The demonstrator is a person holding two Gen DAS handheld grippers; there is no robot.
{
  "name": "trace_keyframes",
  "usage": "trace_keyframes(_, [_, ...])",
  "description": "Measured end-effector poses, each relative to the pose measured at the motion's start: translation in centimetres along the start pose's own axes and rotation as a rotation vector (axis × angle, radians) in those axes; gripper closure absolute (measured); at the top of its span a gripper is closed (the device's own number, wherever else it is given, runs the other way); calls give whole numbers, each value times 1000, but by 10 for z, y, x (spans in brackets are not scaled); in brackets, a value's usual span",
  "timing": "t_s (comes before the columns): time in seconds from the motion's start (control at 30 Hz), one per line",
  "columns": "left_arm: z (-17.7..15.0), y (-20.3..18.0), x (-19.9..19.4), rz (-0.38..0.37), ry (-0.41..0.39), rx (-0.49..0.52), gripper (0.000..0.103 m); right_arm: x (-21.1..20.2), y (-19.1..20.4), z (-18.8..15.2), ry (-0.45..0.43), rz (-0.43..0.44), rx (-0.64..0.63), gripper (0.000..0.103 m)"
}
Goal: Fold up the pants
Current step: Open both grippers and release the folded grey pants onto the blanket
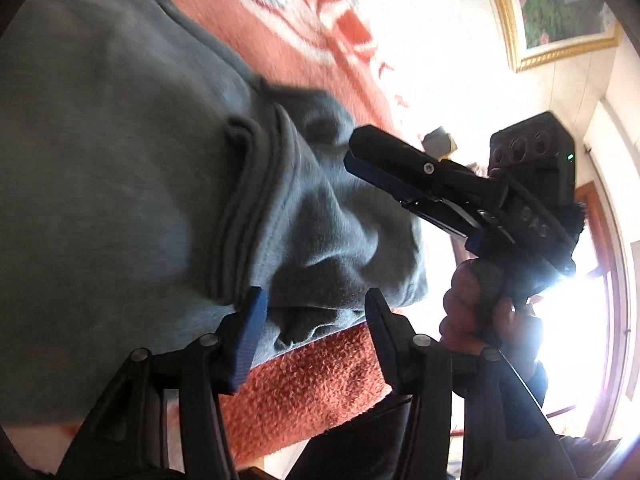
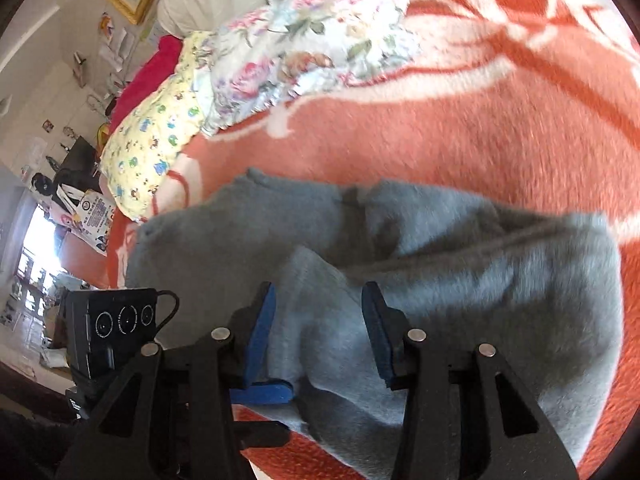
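You've got grey pants (image 2: 460, 280) on an orange-red blanket (image 2: 440, 128) with white markings. Your grippers are black with blue pads (image 1: 250, 336). There's a floral quilt (image 2: 304, 40), a yellow cartoon-print one (image 2: 152, 148), and a gold-framed painting (image 1: 560, 8).

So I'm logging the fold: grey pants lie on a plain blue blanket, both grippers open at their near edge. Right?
Not quite: the blanket is orange-red with a white pattern, as the right wrist view shows. The grey pants do lie on it, with the left gripper and right gripper open at their edge.
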State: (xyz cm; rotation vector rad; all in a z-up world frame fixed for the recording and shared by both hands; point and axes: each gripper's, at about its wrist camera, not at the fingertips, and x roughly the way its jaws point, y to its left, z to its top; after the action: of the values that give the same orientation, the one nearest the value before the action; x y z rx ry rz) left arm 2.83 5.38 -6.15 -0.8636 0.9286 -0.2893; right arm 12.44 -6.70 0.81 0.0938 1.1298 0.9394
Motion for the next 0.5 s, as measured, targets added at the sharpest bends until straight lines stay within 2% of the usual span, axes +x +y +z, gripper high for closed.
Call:
trace_keyframes(0.1, [-8, 8, -29, 12, -80, -44, 43, 3, 14, 7, 8, -3, -34, 57])
trace_keyframes(0.4, [-31, 45, -109, 45, -296, -195, 43, 29, 61, 22, 55, 10, -143, 56])
trace_keyframes(0.5, [-31, 52, -120, 67, -343, -229, 43, 38, 76, 26, 68, 14, -176, 52])
